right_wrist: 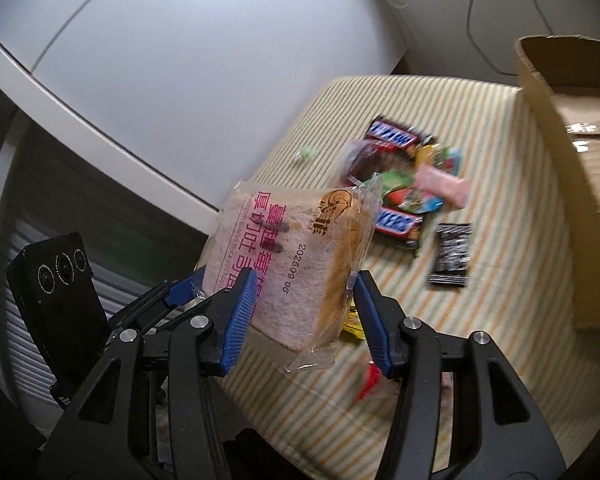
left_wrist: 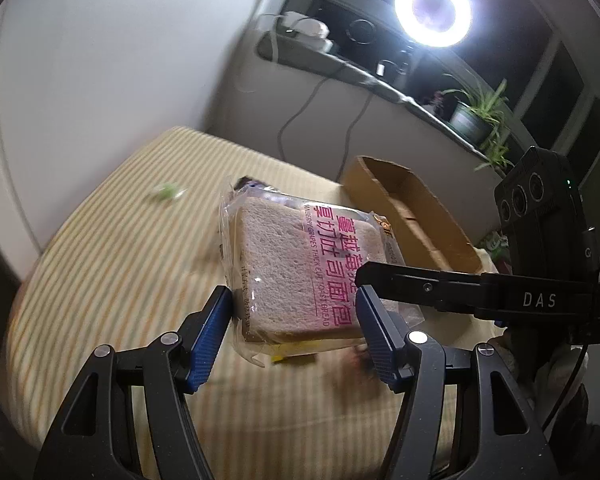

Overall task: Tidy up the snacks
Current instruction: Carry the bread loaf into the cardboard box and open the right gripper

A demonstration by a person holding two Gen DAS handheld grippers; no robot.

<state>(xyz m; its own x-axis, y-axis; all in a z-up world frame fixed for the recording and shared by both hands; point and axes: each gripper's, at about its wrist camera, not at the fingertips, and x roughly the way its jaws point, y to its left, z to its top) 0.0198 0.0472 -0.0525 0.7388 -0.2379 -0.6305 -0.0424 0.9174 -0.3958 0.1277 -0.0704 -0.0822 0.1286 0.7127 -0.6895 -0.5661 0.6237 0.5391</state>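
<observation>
Both my grippers, left [left_wrist: 294, 334] and right [right_wrist: 302, 318], are clamped on the bagged toast bread [left_wrist: 300, 268] lifted above the striped table [right_wrist: 500, 280], box [right_wrist: 572, 168] nearby; risk: opposing pulls tear the thin wrapper or crush the slices.

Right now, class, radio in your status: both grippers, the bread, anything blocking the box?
Left gripper and right gripper both clamp the bread packet. Packet lifted above the snack pile. Cardboard box open, unobstructed.
</observation>
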